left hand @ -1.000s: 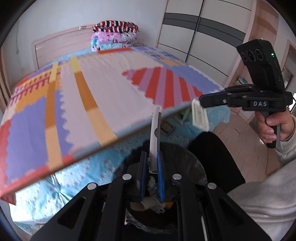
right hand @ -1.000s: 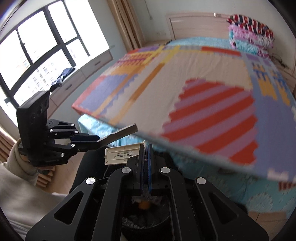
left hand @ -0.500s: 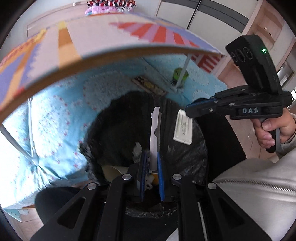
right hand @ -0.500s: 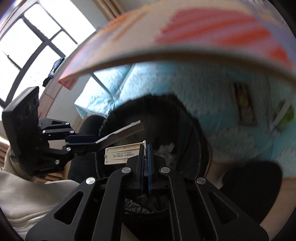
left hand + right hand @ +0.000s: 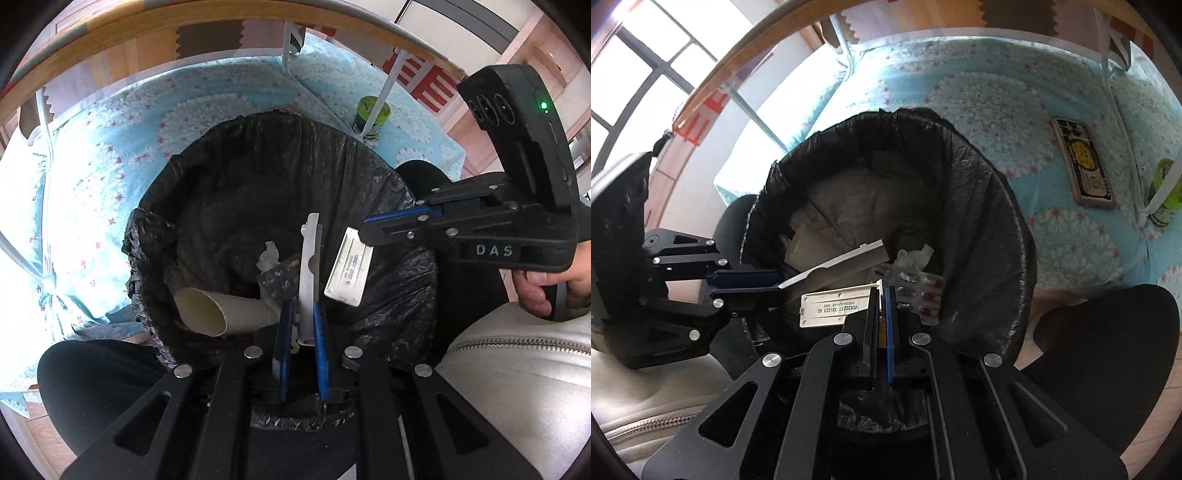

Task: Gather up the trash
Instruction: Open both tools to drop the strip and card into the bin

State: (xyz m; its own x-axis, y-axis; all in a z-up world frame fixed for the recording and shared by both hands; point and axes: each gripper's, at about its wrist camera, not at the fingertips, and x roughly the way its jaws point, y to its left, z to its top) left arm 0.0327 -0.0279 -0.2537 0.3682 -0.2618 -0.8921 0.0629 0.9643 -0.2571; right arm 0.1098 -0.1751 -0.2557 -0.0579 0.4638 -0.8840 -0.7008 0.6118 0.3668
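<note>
A bin lined with a black bag (image 5: 369, 177) (image 5: 990, 206) sits below both grippers. My left gripper (image 5: 301, 314) is shut on a flat grey plastic strip (image 5: 309, 266) that points over the bin; it also shows in the right wrist view (image 5: 834, 267). My right gripper (image 5: 882, 299) (image 5: 365, 225) is shut on a white labelled plastic piece (image 5: 831, 306) (image 5: 349, 273), held over the bin's mouth. Inside the bin lie a cardboard tube (image 5: 218, 312), crumpled tissue (image 5: 267, 254) (image 5: 914, 254) and a pill blister pack (image 5: 919, 293).
The bin stands on a light-blue patterned sheet (image 5: 92, 177) under a folding table with white legs (image 5: 382, 92). A green can (image 5: 369, 118) and a phone in a case (image 5: 1084, 162) lie on the sheet beyond the bin. My legs flank the bin.
Both grippers tilted down from the bed top to over the bin mouth, each still holding its piece. The bin's contents have come into view.
</note>
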